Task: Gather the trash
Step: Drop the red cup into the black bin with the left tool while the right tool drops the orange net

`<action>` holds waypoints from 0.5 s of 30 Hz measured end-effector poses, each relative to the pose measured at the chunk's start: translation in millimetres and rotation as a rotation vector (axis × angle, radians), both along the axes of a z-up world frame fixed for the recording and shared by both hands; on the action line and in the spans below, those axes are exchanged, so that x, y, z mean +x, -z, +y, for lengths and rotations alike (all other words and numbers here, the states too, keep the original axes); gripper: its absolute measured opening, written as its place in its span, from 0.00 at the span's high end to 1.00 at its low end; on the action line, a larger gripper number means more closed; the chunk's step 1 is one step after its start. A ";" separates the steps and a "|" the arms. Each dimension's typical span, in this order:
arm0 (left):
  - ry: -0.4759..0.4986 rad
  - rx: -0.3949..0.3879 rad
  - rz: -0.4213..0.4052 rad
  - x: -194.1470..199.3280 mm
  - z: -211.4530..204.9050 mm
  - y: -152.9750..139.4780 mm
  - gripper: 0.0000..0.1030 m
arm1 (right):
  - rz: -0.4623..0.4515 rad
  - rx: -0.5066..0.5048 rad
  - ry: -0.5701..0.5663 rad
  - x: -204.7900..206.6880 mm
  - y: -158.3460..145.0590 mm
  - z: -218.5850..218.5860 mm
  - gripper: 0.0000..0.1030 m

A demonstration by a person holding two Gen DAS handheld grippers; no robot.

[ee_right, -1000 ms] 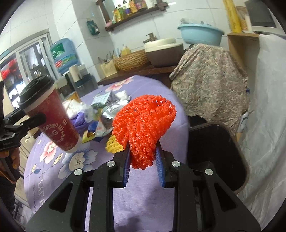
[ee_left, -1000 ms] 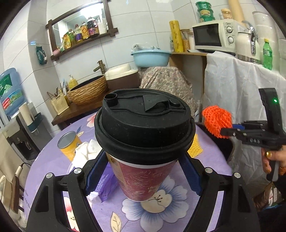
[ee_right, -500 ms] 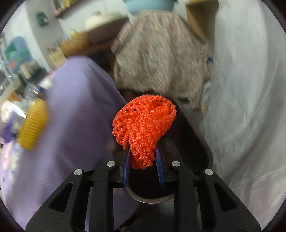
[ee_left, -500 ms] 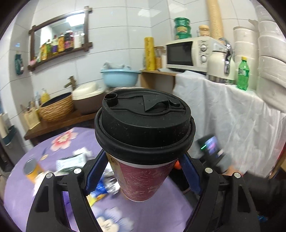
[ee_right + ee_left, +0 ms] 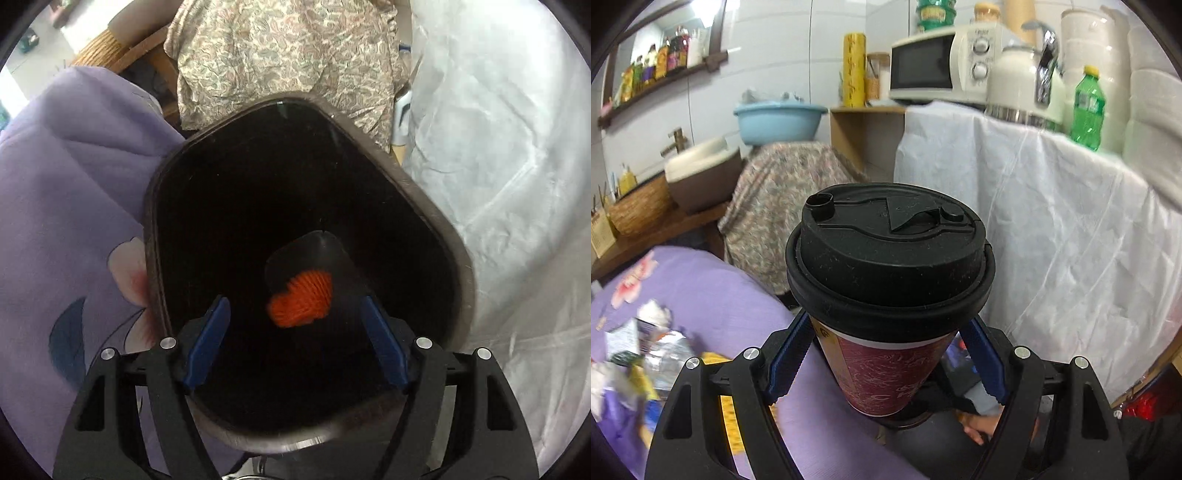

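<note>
Home kitchen: microwave [image 5: 936,64], kettle [image 5: 1025,86], washbasin [image 5: 701,173], bottle shelf [image 5: 661,79], tiled wall [image 5: 768,44].

The paper cup [image 5: 886,369] hides most of what lies beyond it; only a bit of a hand [image 5: 977,430] shows under its base. The trash pile [image 5: 639,354] on the purple bench [image 5: 713,288] is blurred and cut by the left edge. Inside the bin [image 5: 436,236], the orange net [image 5: 301,299] is smeared, its mesh unreadable; the bin's near rim is blurred too.
</note>
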State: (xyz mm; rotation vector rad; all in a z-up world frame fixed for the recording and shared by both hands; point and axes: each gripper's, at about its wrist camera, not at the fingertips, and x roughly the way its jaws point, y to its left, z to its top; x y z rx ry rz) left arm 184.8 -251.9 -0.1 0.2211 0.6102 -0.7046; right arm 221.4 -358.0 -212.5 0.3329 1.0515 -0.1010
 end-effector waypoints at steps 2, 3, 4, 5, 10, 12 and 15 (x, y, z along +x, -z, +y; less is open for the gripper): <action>-0.014 0.005 0.038 9.8 -10.4 14.5 0.24 | -0.026 -0.024 0.006 -14.4 -11.2 -2.4 0.28; -0.021 0.007 0.052 13.8 -14.4 20.4 0.24 | -0.048 -0.034 0.009 -24.4 -17.8 -5.0 0.28; -0.030 0.013 0.069 19.0 -20.0 28.3 0.24 | -0.064 -0.048 0.021 -34.6 -24.0 -8.3 0.26; -0.038 0.023 0.080 23.1 -26.2 35.9 0.24 | -0.072 -0.057 0.031 -40.5 -27.7 -10.3 0.25; -0.054 0.082 0.141 40.6 -57.8 67.2 0.24 | -0.131 -0.082 0.088 -84.9 -46.4 -30.0 0.25; -0.065 0.120 0.144 46.9 -71.8 80.2 0.24 | -0.146 -0.080 0.107 -97.6 -49.7 -34.3 0.25; -0.081 0.181 0.157 55.2 -89.6 102.6 0.24 | -0.166 -0.073 0.120 -112.3 -52.2 -33.7 0.25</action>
